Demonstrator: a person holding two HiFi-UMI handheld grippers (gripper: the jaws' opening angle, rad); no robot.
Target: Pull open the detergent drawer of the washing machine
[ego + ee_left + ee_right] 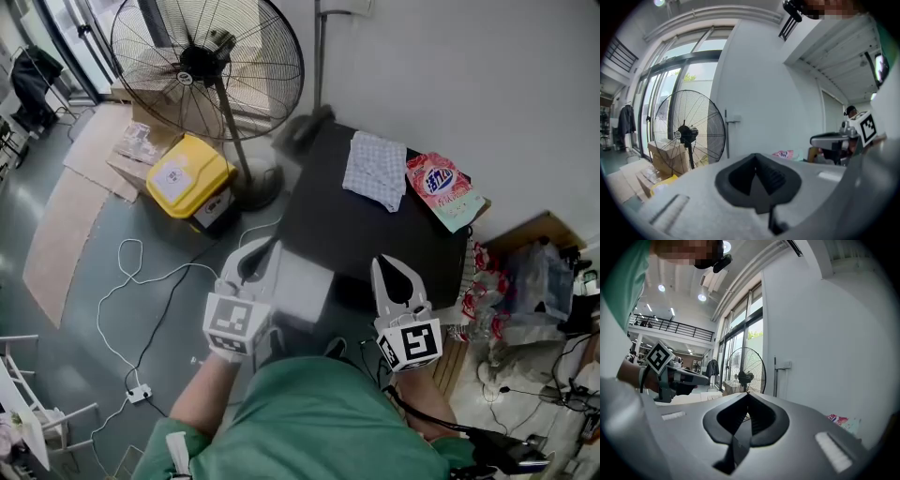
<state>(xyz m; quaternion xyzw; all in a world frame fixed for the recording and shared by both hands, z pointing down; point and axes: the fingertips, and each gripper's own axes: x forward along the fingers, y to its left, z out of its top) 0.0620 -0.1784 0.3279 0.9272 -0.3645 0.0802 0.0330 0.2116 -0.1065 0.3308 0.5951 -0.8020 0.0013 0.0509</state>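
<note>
You hold both tools clenched and empty. The left tool (pixel 260 249) and the right tool (pixel 392 268) hover just before the dark-topped washing machine (pixel 366 239), which carries a checked cloth (pixel 375 169) and a pink detergent bag (pixel 441 187). Its drawer cannot be made out.

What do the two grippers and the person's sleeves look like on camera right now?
The left gripper and right gripper are both pale grey-white shells that taper to a point, with black ridged pads lining the jaws. Each carries a cube with black-and-white square markers at its rear. A black cable trails from the right one. The person wears a green short-sleeved top.
</note>
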